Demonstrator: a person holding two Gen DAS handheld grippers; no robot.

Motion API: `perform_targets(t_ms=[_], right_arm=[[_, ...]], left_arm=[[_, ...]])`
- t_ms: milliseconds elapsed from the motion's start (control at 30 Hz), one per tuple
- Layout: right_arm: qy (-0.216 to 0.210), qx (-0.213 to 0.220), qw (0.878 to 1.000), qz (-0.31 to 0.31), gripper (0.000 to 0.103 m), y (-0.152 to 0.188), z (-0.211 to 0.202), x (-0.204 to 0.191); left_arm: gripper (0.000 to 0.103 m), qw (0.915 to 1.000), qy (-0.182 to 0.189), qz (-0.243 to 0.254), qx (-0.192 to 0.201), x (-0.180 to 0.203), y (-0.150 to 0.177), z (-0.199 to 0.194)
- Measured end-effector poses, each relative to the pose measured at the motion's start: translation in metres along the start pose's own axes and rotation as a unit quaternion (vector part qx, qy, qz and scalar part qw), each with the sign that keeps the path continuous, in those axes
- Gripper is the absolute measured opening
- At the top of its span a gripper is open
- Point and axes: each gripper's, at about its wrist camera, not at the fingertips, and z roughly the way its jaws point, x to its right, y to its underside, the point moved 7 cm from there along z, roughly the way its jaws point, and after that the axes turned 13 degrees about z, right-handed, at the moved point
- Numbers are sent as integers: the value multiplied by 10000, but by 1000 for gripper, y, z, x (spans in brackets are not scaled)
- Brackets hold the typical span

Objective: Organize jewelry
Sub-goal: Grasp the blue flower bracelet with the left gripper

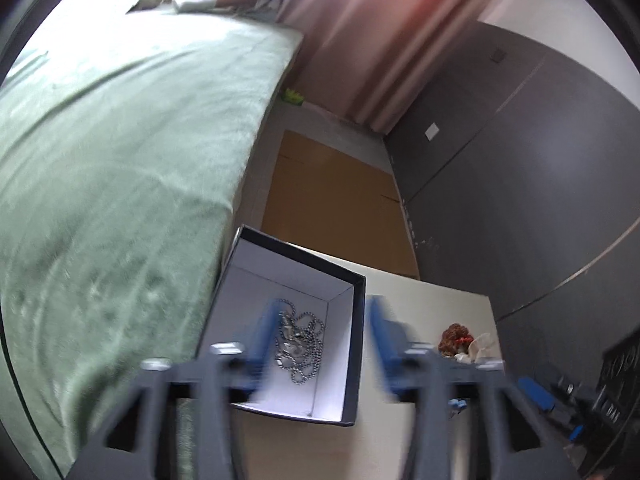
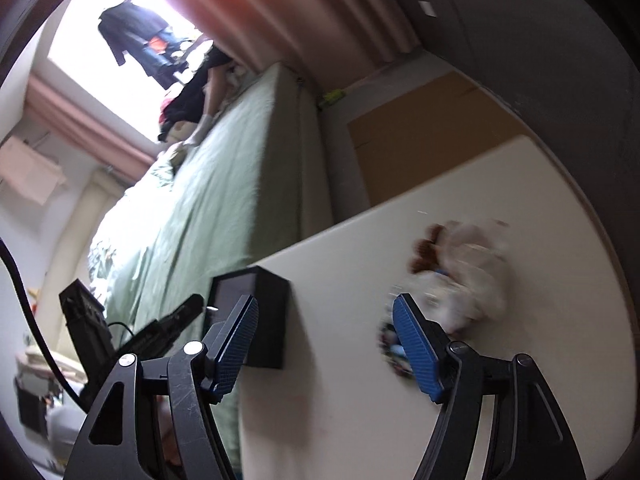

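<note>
A black box point(image 1: 352, 344) with a white inside stands on the white table point(image 1: 424, 304). A silver ball-chain necklace point(image 1: 298, 344) lies in it. My left gripper point(image 1: 324, 344) is open and empty just above the box, its left finger over the chain. In the right wrist view the same box point(image 2: 268, 316) stands at the table's left edge. A blurred pile of jewelry with brown beads and pale pieces point(image 2: 460, 276) lies on the table point(image 2: 352, 400). My right gripper point(image 2: 324, 344) is open and empty, between box and pile.
A bed with a green cover point(image 1: 120, 160) runs beside the table. A brown cardboard sheet point(image 1: 332, 200) lies on the floor by a dark wardrobe point(image 1: 520, 200). The jewelry pile point(image 1: 460, 340) sits right of the box. The left gripper's body point(image 2: 160, 332) is beside the box.
</note>
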Motion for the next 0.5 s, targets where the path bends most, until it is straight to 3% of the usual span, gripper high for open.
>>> perform_targets(t_ms=[100,267,500], right_arm=[[47,81,9998,194,70,-2,-12,19],[210,239,9986,414,70,-14,-33,43],[328,256,9965,725,70,-23,-42,68]], left_arm=[[62,9998,12,-105,182,1,-2,-5],[62,9995,72,201,252,26,0,-4],[62,9929,250,1150,143,89,17,9]])
